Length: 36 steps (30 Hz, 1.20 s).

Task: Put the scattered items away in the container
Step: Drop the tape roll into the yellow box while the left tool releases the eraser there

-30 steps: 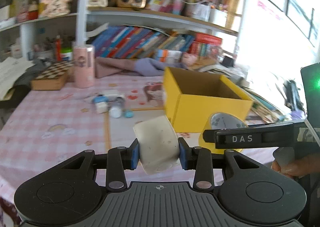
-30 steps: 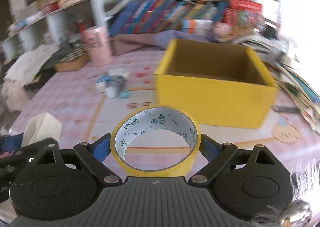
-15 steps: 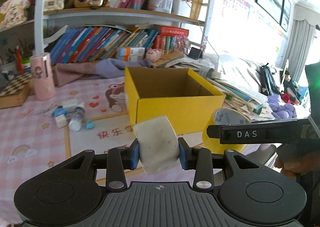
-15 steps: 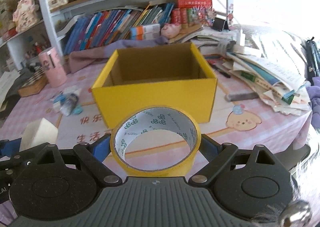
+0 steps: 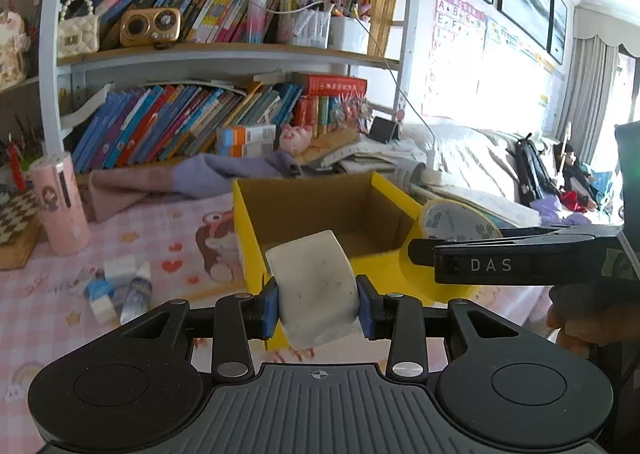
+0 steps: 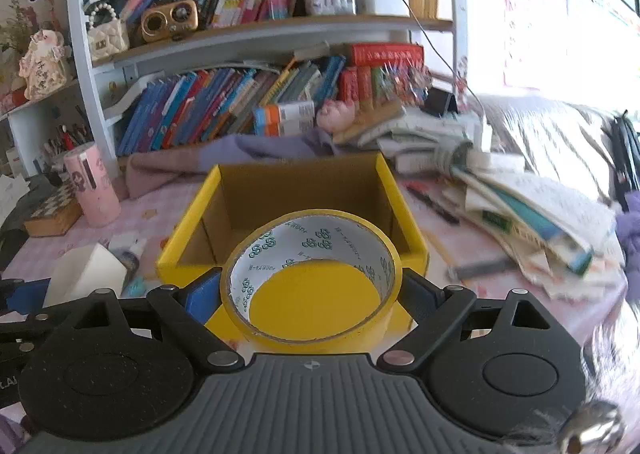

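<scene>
Yellow box lies just ahead of & below both jaw sets; tape roll is clenched by R gripper, white block by L gripper; R is judged nearer.

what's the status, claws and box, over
Left claw shut on white eraser block. Right claw shut on yellow tape roll. Yellow box just ahead, open and empty. Path clear.

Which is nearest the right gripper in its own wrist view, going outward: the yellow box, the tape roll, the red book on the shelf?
1. tape roll, held between the jaws.
2. yellow box, just ahead.
3. red book, far back, upper right.
</scene>
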Motion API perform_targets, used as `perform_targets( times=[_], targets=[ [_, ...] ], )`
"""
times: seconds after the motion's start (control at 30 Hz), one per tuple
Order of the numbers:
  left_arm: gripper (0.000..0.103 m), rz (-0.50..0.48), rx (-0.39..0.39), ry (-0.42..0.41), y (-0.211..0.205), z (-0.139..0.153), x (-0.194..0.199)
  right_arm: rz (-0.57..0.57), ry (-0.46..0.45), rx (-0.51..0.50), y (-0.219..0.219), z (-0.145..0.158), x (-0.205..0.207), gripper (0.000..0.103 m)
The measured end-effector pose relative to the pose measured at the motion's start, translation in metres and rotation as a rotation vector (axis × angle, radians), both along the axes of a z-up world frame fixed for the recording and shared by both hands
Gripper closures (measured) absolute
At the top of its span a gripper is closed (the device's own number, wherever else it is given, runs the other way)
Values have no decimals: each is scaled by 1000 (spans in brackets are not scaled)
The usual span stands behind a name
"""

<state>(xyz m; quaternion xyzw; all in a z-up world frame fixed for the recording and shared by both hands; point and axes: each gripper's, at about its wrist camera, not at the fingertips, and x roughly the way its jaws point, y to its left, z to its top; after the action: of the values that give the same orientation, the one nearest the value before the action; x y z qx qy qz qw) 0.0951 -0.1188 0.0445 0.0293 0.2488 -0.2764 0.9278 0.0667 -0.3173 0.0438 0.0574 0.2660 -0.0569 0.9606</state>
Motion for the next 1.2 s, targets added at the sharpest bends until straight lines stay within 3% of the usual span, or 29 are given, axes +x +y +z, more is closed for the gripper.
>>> perform_targets(
  times=[0.53, 1.07, 1.2],
  targets=[
    [66, 115, 6, -17, -54, 7, 81, 161, -14, -18, -53, 11, 108, 12],
    [66, 143, 221, 126, -105, -37, 156, 408, 316, -34, -66, -50, 234, 12],
    [66, 145, 288, 164, -115, -48, 168, 458, 376, -106, -59, -60, 256, 12]
  ],
)
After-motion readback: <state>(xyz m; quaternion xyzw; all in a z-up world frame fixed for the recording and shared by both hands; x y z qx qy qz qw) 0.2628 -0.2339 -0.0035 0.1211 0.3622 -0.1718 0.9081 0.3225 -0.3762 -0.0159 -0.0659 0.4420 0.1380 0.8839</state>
